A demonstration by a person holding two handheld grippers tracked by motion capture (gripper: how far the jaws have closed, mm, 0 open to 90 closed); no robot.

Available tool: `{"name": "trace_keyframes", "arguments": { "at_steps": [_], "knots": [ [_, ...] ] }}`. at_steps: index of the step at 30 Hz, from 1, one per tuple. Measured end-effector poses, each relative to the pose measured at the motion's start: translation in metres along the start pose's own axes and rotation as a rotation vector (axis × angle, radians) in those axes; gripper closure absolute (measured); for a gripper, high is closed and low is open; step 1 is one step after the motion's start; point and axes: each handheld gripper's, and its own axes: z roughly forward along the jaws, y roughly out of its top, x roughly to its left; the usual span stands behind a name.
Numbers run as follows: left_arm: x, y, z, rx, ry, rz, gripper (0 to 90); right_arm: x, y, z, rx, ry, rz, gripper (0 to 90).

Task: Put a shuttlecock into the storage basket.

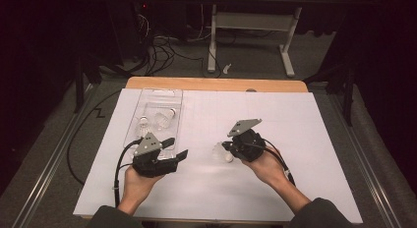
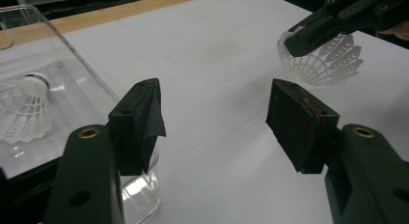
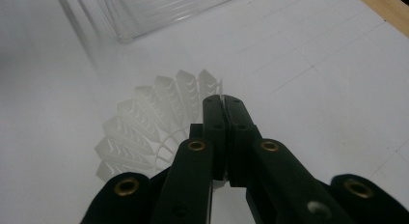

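A person sits at the bench (image 1: 295,120) with a claw in each hand. The right claw (image 1: 227,147) is squeezed tight on the feathery skirt of a white shuttlecock (image 1: 221,153). In the right gripper view its two black jaws are pressed together with the thin edge of the skirt pinched between them. This shuttlecock (image 3: 144,132) is near the middle of the bench, a little toward the near edge, and I cannot tell if it touches the white top. The left claw (image 1: 177,148) is wide open with nothing in it. It is by the near end of a clear plastic tray (image 1: 147,95) on the left side of the bench. Two more shuttlecocks (image 1: 156,119) lie in the tray.
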Motion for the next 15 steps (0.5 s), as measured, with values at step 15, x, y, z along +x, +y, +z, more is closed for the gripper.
{"name": "trace_keyframes", "arguments": {
  "at_steps": [15],
  "knots": [
    [-0.0049,0.0107,0.0107,0.016,-0.041,-0.001,38.7,-0.0009,0.0007,-0.0024,-0.006,0.007,0.008,90.0]
  ]
}}
